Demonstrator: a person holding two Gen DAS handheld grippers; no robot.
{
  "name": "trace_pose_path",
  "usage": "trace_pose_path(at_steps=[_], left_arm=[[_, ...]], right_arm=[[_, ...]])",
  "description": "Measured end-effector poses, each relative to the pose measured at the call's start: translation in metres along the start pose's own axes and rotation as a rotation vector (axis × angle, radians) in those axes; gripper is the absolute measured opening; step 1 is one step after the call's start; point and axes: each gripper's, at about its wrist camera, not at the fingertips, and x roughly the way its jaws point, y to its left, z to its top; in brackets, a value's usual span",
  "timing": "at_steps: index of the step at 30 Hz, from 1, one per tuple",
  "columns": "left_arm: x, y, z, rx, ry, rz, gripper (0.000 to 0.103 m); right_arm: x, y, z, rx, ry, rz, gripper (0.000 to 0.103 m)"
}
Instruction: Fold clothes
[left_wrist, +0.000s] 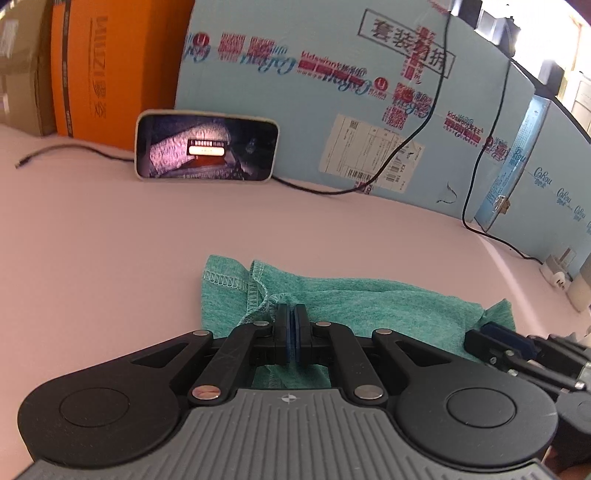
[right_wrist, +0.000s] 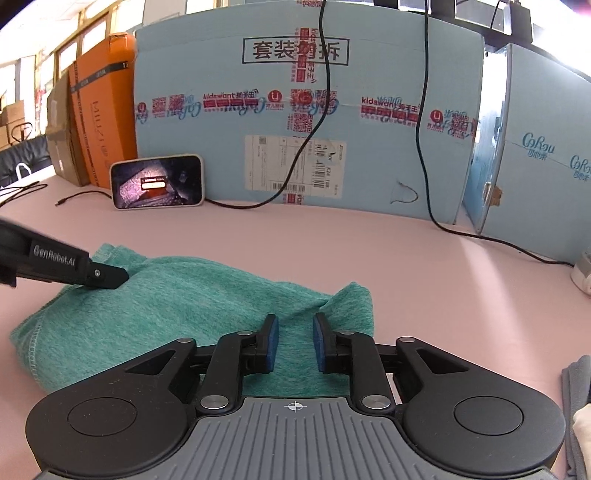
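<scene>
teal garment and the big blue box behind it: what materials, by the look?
Teal garment: soft heathered knit, probably cotton blend; matte, flecked weave, overlock stitching along the hem. Blue box: likely corrugated cardboard; matte printed face, taped seams, a paper shipping label, a folded corner edge.

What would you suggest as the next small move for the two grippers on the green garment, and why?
Probably draw the right gripper back clear of the green garment: its jaws stand apart with no cloth pinched, while the left gripper is shut at the stitched hem. The garment lies bunched on the pink table, so the right could then regrip.
</scene>
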Motion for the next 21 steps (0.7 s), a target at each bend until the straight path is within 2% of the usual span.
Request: trace_pose_path(at_steps=[4, 6, 7, 8, 9, 10, 14, 21], left_arm=[[-0.003, -0.016, -0.008, 0.08, -0.059, 0.071, 0.004], [-0.004, -0.017, -0.007, 0.088, -0.064, 0.078, 0.004], [-0.004, -0.015, -0.007, 0.079, -0.067, 0.071, 0.004], [-0.005, -0.012, -0.006, 0.065, -0.069, 0.06, 0.004], [-0.006, -0.009, -0.006, 0.051, -0.071, 0.048, 0.004], [-0.006, -0.007, -0.005, 0.039, -0.072, 0.039, 0.004], [-0.006, -0.007, -0.005, 0.036, -0.074, 0.035, 0.004], [-0.007, -0.018, -0.006, 0.094, -0.08, 0.079, 0.006]], right_arm=[[-0.001, 0.001, 0.0, -0.007, -0.008, -0.006, 0.023], [-0.001, 0.003, 0.0, -0.024, -0.013, -0.026, 0.025], [-0.001, 0.005, 0.0, -0.033, -0.016, -0.038, 0.03], [-0.001, 0.007, 0.0, -0.042, -0.019, -0.063, 0.044], [0.0, 0.008, 0.0, -0.044, -0.018, -0.105, 0.079], [0.0, 0.009, 0.0, -0.044, -0.016, -0.144, 0.103], [0.008, -0.008, 0.002, 0.033, 0.023, -0.115, 0.103], [0.012, -0.023, 0.005, 0.113, 0.056, -0.066, 0.103]])
